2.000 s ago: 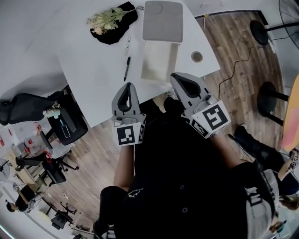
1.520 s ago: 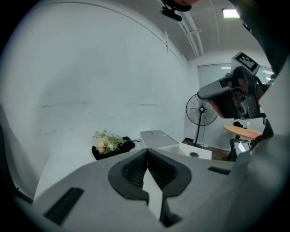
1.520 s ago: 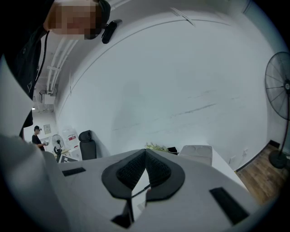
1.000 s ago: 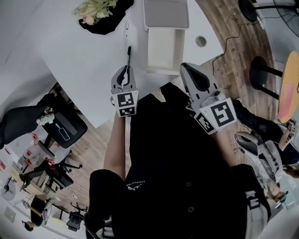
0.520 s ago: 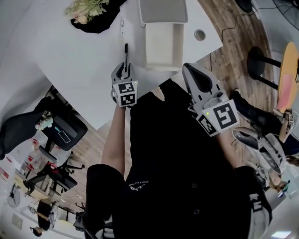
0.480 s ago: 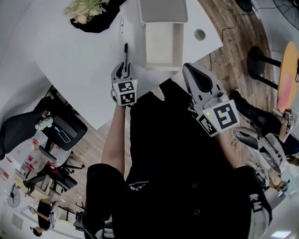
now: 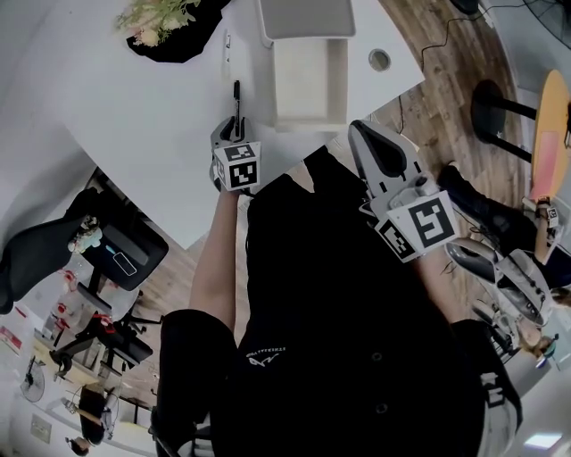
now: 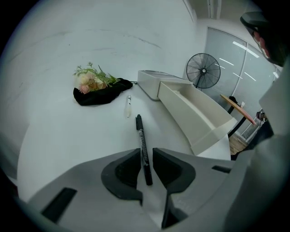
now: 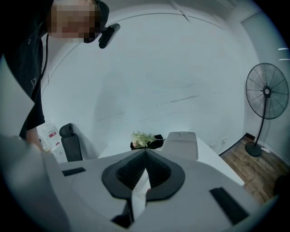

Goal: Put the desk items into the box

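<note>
A black pen lies on the white table, left of the open white box. My left gripper is low over the table and open, its jaws on either side of the pen's near end with small gaps. The head view shows that left gripper just behind the pen. A small white tube lies beyond the pen. My right gripper is shut and holds nothing; the right gripper hangs at the table's near edge, below the box.
The box's grey lid lies flat behind it. A flower sprig on a black cloth sits at the far left. A round cable hole is right of the box. Off the table are an office chair and a floor fan.
My left gripper has moved forward over the table until its jaws stand on either side of the pen's near end. The right gripper has hardly moved and stays shut.
</note>
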